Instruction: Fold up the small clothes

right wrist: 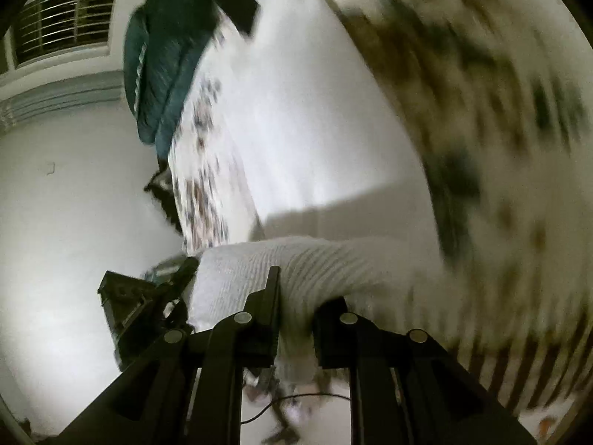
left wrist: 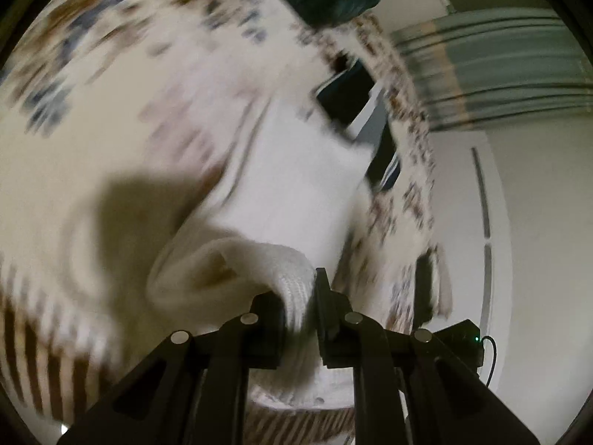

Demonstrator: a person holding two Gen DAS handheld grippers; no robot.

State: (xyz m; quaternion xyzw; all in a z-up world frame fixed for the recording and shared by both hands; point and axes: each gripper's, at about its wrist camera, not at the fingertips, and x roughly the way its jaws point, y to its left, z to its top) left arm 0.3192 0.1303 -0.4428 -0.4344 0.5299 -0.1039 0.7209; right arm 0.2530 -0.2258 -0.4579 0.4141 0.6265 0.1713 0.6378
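The white ribbed garment (left wrist: 292, 289) hangs at the lower centre of both wrist views, over the patterned bedspread (left wrist: 111, 85) — its long axis is lost to blur. The left gripper (left wrist: 301, 296) and right gripper (right wrist: 296, 296) are each clenched on its knit edge.

One white knit garment (left wrist: 292, 289), two claws: left claw (left wrist: 300, 319), right claw (right wrist: 296, 319); one dark blanket (right wrist: 159, 55).
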